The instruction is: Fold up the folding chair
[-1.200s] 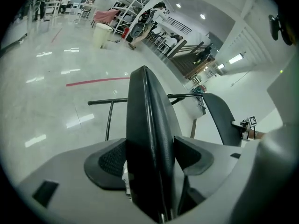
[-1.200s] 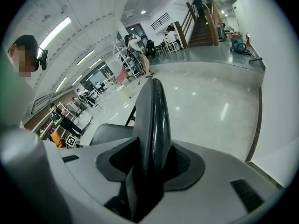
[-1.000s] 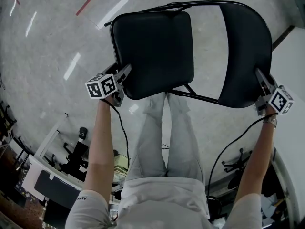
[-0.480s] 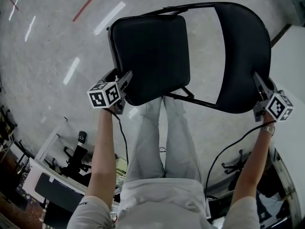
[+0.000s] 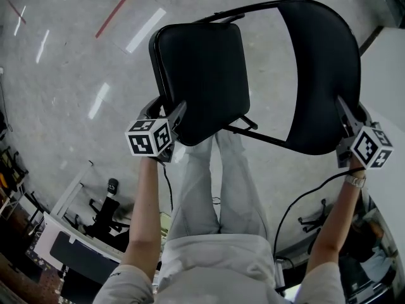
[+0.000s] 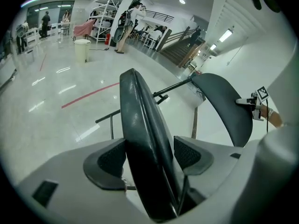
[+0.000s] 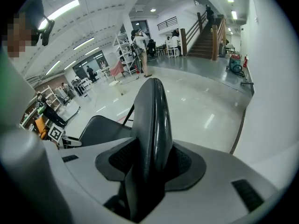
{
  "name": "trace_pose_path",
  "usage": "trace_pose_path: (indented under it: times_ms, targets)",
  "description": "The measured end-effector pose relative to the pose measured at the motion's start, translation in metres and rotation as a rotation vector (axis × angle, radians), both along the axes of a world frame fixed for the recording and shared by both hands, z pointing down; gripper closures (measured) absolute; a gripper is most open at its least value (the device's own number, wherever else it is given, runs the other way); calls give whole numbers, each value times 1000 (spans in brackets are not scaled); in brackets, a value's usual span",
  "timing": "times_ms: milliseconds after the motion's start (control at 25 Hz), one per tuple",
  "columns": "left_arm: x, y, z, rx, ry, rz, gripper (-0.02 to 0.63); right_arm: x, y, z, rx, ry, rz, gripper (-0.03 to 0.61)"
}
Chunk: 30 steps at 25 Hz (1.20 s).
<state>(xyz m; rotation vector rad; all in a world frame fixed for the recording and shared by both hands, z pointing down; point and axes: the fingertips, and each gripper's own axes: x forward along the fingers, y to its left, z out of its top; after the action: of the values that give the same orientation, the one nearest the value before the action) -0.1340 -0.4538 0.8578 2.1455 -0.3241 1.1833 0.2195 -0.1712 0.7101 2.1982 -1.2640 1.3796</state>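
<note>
Open polished floor point(image 5: 57, 62) is lying beyond the chair and to its left, while a white wall point(image 5: 387, 75) is standing close on the right. The folding chair point(image 5: 266, 128) is standing before the person's legs point(image 5: 215, 189). The left gripper point(image 5: 169, 114) is pinching the seat point(image 5: 199, 68) at its near edge, both fingers point(image 6: 108, 160) pressing on it. The right gripper point(image 5: 346, 114) is clamping the backrest point(image 5: 323, 75) rim, its 2 pads point(image 7: 182, 162) tight against it.
</note>
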Motion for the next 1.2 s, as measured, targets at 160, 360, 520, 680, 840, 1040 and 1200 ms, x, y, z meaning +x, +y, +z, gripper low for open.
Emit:
trace_pose_path:
  times_ms: [160, 360, 520, 680, 840, 1040, 1200]
  targets:
    - [8, 6, -11, 0, -22, 1, 296, -4, -3, -12, -20, 21, 0, 402]
    - [21, 18, -25, 12, -5, 38, 296, -7, -7, -25, -44, 49, -3, 400]
    - [42, 35, -45, 32, 23, 59, 298, -7, -6, -43, -66, 84, -2, 399]
    - [63, 53, -60, 45, 44, 77, 304, -6, -4, -53, -83, 105, -1, 399]
    - [86, 71, -73, 75, 48, 129, 311, -4, 0, -63, -102, 123, 10, 399]
    - [117, 103, -90, 89, 88, 214, 316, -9, 10, -77, -129, 144, 33, 399]
    - [147, 134, -104, 84, 147, 293, 327, -9, 19, -91, -145, 169, 49, 399]
